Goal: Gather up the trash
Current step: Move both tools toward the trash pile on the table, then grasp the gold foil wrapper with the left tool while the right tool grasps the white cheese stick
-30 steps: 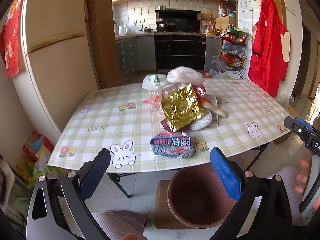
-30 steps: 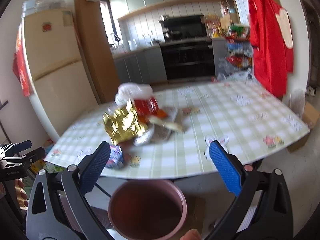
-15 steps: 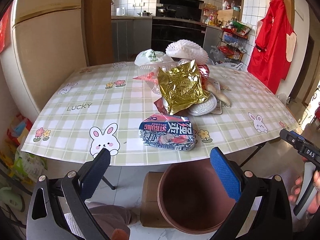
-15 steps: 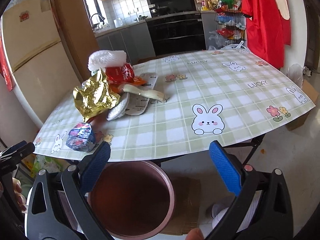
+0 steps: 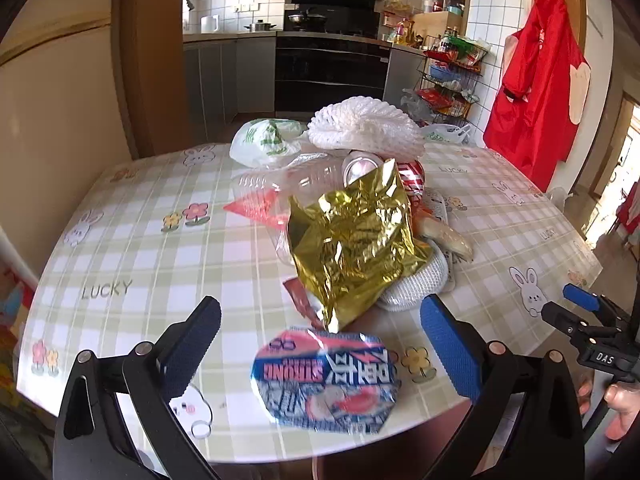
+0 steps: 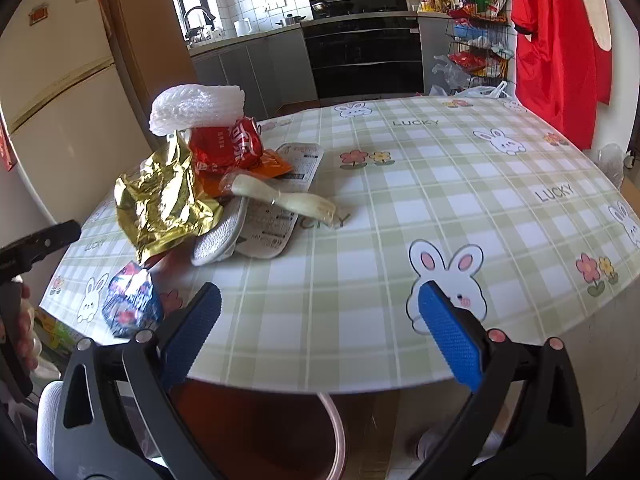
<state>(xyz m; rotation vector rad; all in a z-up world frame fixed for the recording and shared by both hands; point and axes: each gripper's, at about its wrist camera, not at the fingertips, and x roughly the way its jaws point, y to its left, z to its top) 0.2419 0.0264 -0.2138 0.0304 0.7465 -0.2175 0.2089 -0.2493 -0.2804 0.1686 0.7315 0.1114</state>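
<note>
Near the table (image 5: 132, 236) edge, a crumpled blue-and-pink snack wrapper (image 5: 325, 380), lying flat.

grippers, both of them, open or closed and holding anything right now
Left gripper: open, holding nothing, above the blue noodle-cup lid.
Right gripper: open, holding nothing, over the table edge.

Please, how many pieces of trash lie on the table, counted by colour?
Gold: 1, foil bag
Blue-and-red: 1, noodle lid
Red: 2, can, wrapper
White: 2, foam net, plastic bag
Total: 6 clearly seen; more are hidden in the pile.
</note>
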